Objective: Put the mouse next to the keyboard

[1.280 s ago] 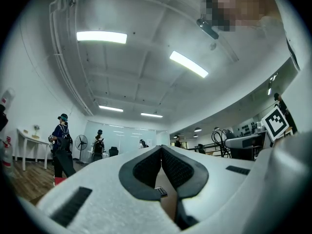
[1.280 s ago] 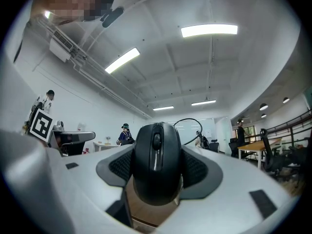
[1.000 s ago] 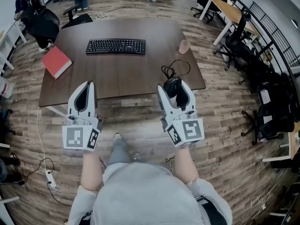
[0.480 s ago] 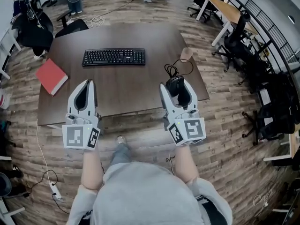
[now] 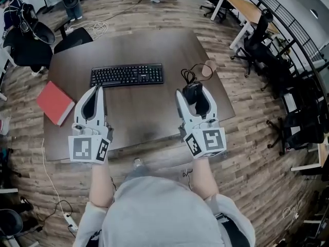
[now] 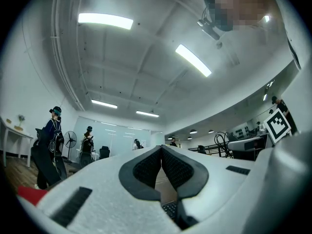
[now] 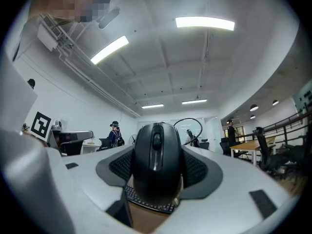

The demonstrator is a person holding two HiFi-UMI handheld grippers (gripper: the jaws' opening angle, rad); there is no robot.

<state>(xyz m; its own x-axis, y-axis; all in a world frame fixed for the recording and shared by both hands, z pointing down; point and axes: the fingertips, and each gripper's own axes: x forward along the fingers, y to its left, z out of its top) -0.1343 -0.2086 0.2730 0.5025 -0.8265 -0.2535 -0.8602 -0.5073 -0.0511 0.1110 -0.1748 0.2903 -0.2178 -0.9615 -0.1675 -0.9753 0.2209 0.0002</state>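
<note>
The black keyboard [image 5: 127,75] lies across the far middle of the dark brown table [image 5: 139,117]. My right gripper [image 5: 194,95] is shut on the black mouse [image 5: 192,91], held above the table's right part, to the right of and nearer than the keyboard. The mouse's cable [image 5: 191,74] coils just beyond it. In the right gripper view the mouse [image 7: 157,160] fills the gap between the pads, with keyboard keys [image 7: 146,200] below. My left gripper [image 5: 96,90] hovers just in front of the keyboard's left end, jaws shut with nothing held; its tips [image 6: 161,149] meet.
A red book [image 5: 55,103] lies at the table's left edge. A paper cup [image 5: 208,68] stands at the right edge beyond the mouse. Office chairs [image 5: 257,45] and desks surround the table; a power strip [image 5: 72,221] lies on the wooden floor.
Both grippers have moved forward from the table's near edge to over the tabletop, closer to the keyboard. The right one still holds the mouse.
</note>
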